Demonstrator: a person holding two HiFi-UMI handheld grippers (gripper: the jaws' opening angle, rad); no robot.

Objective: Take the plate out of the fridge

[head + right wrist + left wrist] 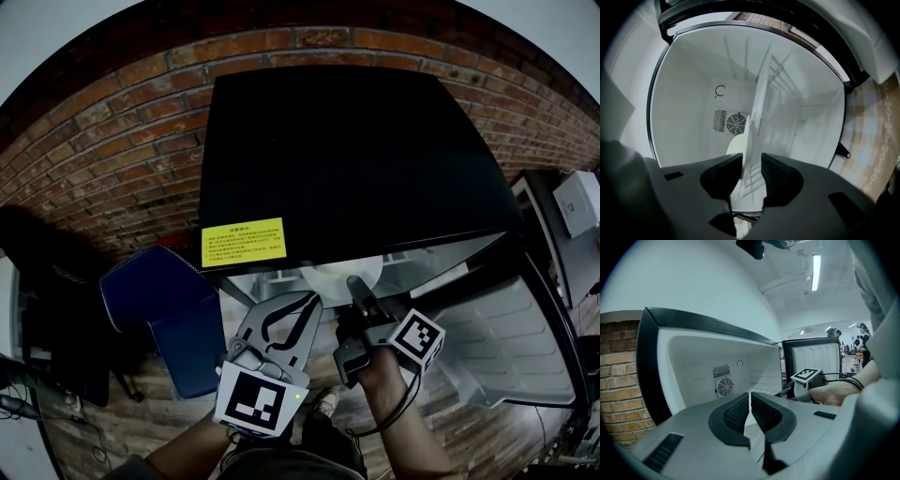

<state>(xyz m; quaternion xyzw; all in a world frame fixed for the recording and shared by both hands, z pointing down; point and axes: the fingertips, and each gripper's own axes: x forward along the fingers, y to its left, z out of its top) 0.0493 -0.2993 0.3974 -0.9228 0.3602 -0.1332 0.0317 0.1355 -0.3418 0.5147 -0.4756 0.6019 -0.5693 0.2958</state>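
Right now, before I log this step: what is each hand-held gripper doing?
Left hand-held gripper: closed, empty.
Right hand-held gripper: closed on the plate.

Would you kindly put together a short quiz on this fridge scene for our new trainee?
1. True or false: the left claw has its jaws together, with nothing between them.
2. Pick one: the rim of the plate sits between the jaws of A) the left claw, B) the right claw, C) neither claw.
3. Fill in the gap: the door of the fridge stands ____.

Key: 1 true; 2 B; 3 open.
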